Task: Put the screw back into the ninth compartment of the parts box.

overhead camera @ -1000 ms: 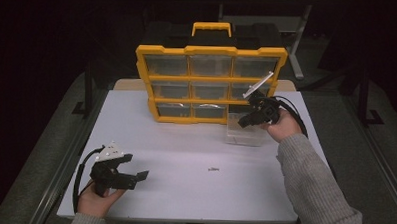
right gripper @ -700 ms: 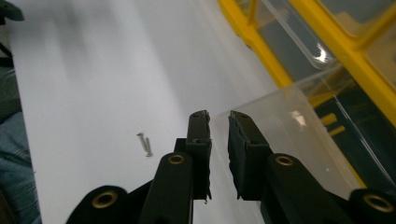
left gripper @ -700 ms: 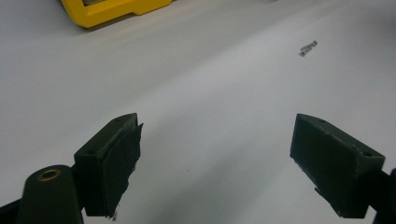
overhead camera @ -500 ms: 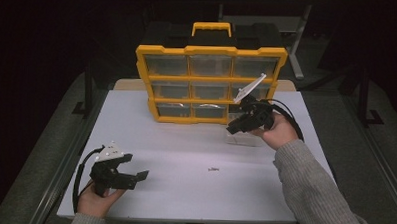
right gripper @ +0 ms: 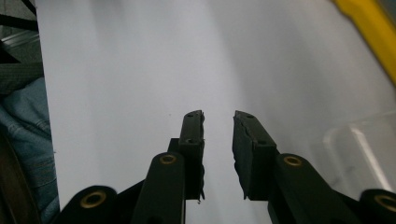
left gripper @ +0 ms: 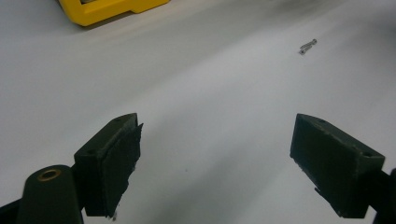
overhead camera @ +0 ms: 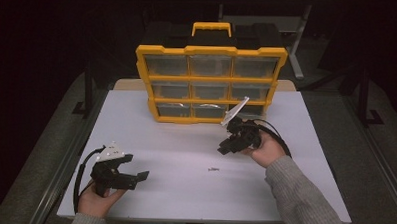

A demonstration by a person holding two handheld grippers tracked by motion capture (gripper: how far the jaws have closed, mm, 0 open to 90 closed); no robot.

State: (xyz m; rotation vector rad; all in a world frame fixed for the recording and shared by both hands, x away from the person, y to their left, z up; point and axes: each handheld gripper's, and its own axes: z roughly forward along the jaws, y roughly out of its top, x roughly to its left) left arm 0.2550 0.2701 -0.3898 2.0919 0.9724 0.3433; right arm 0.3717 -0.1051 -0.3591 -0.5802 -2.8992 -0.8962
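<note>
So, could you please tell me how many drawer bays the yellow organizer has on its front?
9, in three rows of three on the yellow organizer; the right gripper partly covers the bottom-right one.

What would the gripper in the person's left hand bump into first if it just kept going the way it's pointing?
Probably just the white table: the left gripper points low across it, jaws wide apart. The small screw lies ahead but off to one side, so likely missed.

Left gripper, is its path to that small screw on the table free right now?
Probably yes: the left gripper is open, and bare white table lies between its jaws and the screw, with nothing in between.
</note>
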